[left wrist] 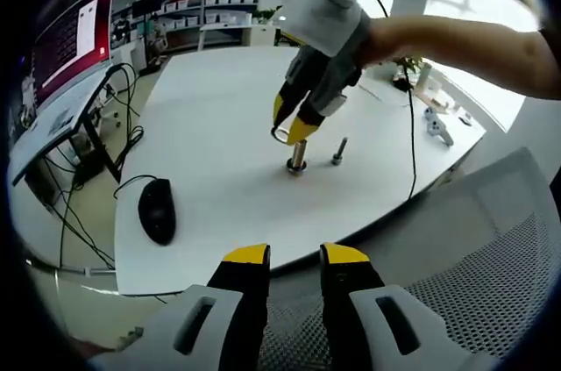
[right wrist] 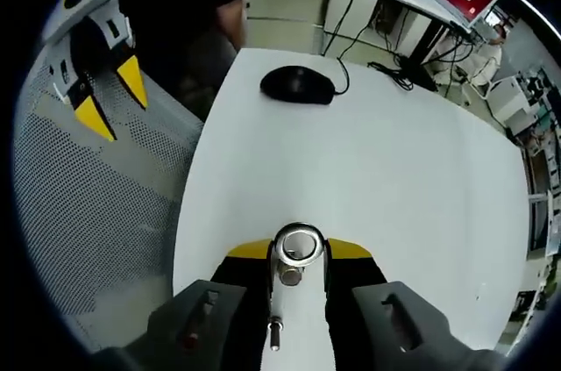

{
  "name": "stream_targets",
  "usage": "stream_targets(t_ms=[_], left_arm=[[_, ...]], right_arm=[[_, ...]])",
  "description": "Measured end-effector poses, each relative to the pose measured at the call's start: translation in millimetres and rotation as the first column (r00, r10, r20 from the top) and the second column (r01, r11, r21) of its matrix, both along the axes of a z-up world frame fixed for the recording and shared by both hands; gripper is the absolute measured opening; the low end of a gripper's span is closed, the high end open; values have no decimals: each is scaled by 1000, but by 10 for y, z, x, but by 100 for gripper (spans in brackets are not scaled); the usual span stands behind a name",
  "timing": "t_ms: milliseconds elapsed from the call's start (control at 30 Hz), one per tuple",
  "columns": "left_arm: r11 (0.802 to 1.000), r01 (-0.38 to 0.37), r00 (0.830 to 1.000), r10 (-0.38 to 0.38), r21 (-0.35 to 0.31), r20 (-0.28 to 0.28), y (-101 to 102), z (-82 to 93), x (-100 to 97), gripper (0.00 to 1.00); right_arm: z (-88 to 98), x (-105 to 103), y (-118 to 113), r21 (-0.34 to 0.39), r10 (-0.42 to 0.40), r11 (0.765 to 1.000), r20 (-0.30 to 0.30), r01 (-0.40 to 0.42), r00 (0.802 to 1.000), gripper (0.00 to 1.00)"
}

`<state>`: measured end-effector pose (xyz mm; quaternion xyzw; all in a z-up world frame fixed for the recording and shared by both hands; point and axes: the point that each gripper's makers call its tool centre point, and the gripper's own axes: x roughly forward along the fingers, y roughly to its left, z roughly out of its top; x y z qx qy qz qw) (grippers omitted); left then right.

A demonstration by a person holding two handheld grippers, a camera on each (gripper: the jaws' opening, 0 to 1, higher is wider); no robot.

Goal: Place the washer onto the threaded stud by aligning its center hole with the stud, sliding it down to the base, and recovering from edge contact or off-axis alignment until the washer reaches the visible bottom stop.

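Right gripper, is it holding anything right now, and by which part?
Yes. The right gripper holds the washer by its outer rim, pinched between the jaws, just above the stud. The left gripper holds nothing.

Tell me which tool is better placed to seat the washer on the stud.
Right. The right tool already grips the washer and holds it just above the upright threaded stud, hole nearly over its tip. The left tool is open, holds nothing, and sits back off the white table edge.
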<state>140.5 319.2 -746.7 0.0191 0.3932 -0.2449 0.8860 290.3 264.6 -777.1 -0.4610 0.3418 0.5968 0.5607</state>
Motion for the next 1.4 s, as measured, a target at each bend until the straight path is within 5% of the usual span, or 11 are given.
stream_targets(t_ms=[500, 1400], left_arm=[[1000, -6, 1000, 6, -1, 4, 18, -6, 3, 21], [1000, -13, 1000, 13, -2, 6, 23, -4, 15, 21]], right_arm=[[1, -68, -280, -106, 28, 994, -1, -28, 1000, 22], [-271, 24, -264, -179, 69, 982, -1, -69, 998, 22]])
